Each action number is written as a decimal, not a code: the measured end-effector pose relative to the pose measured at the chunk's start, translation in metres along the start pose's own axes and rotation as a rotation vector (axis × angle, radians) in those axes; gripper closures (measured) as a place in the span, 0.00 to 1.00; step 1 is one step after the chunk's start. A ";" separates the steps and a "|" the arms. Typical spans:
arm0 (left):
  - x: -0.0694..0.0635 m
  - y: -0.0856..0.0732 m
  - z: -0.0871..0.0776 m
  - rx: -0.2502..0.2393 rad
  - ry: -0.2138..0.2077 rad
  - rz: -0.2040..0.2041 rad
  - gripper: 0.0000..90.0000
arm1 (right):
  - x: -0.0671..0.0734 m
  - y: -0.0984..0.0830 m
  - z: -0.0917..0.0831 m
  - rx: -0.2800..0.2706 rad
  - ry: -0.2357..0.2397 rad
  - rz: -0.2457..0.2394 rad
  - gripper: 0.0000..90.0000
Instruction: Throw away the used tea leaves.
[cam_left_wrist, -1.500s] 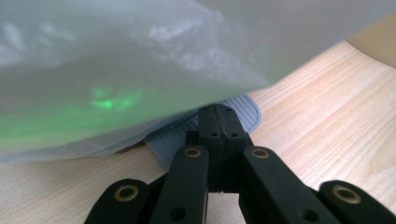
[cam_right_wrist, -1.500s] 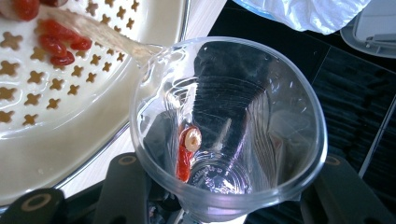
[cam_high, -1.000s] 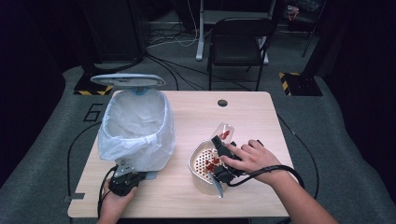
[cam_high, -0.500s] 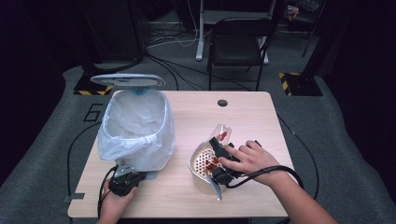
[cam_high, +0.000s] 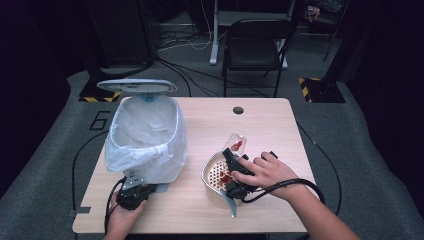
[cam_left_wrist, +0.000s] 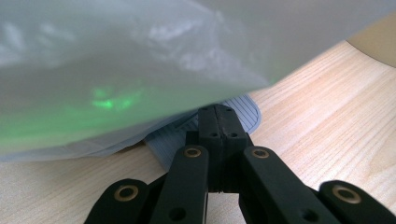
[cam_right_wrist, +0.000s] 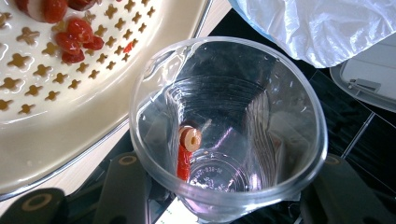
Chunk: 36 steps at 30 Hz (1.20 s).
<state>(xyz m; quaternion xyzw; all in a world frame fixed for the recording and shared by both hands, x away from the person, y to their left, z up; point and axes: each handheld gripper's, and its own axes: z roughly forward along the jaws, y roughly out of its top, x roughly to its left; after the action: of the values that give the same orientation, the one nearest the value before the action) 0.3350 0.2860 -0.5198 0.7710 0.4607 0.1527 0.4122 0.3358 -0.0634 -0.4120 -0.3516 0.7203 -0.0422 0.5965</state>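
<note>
My right gripper (cam_high: 233, 161) is shut on a clear plastic cup (cam_high: 236, 144), held tilted over a cream perforated strainer (cam_high: 212, 186) on the table. The right gripper view looks into the cup (cam_right_wrist: 280, 116); a red fruit slice (cam_right_wrist: 187, 145) sticks to its inner wall near the bottom. More red pieces (cam_right_wrist: 77, 37) lie in the strainer (cam_right_wrist: 70, 102). My left gripper (cam_high: 135, 192) is at the foot of a bin lined with a white bag (cam_high: 145, 137). Its jaws are shut, tips (cam_left_wrist: 217, 116) resting on the bin's grey ribbed pedal (cam_left_wrist: 247, 112). The bin lid (cam_high: 136, 86) stands open.
The wooden table (cam_high: 280, 125) has a cable hole (cam_high: 238, 110) near its far edge. A black chair (cam_high: 255, 45) stands behind the table, and cables run across the floor. The bag (cam_left_wrist: 140, 70) hangs low over my left gripper.
My right hand and the tilted cup have shifted slightly lower and left over the strainer. My left gripper has stayed on the pedal and the lid is still up.
</note>
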 end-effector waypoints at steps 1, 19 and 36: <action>0.000 0.000 0.000 0.000 0.000 0.000 1.00 | 0.000 0.000 0.000 0.004 -0.009 -0.008 0.57; 0.000 0.000 0.000 0.000 -0.001 -0.001 1.00 | -0.014 -0.006 -0.005 -0.015 0.033 -0.002 0.56; 0.000 0.000 0.000 0.000 -0.004 0.001 1.00 | -0.019 -0.060 0.021 -0.163 0.148 0.618 0.56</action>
<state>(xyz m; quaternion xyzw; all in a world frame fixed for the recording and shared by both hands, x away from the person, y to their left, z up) 0.3352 0.2864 -0.5198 0.7715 0.4597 0.1514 0.4131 0.3829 -0.0901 -0.3737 -0.1592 0.8352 0.1732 0.4970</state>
